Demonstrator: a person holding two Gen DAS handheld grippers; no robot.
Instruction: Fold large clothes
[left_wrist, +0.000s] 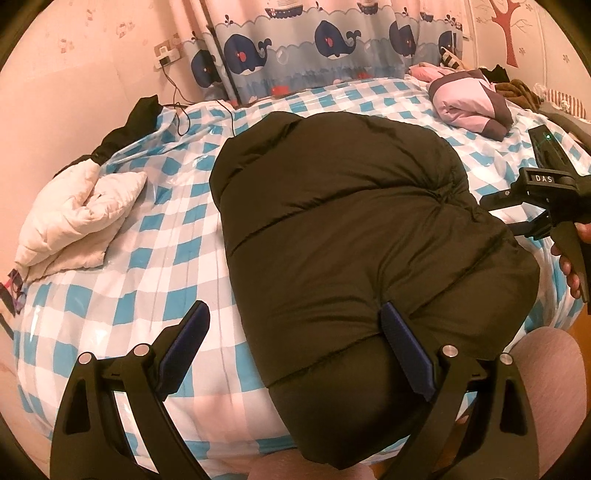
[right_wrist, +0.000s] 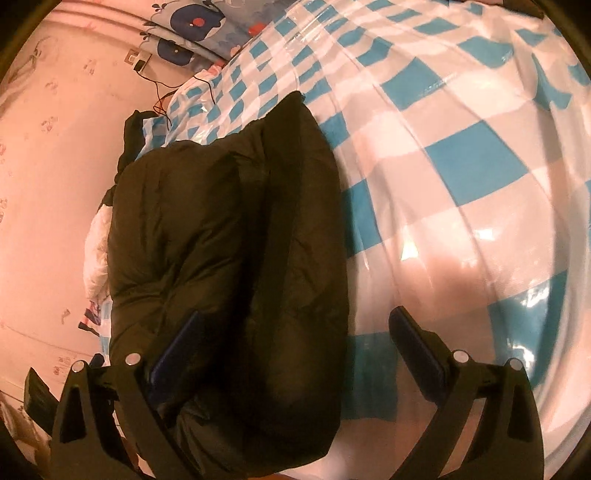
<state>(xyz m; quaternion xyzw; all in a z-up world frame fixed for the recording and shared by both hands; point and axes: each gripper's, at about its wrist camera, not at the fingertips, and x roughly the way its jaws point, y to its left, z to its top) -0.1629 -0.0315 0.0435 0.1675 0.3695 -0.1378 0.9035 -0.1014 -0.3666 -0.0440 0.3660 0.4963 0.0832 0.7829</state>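
Both hand-held grippers, left (left_wrist: 295, 325) and right (right_wrist: 295, 332), spread wide, apparently straddle the folded dark puffer jacket's (left_wrist: 354, 221) near edges

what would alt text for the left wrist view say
A folded dark puffer jacket lies on a bed with a blue and white checked cover, with the open left gripper above its near end. The right gripper enters from the right edge; a white padded garment lies to the left.
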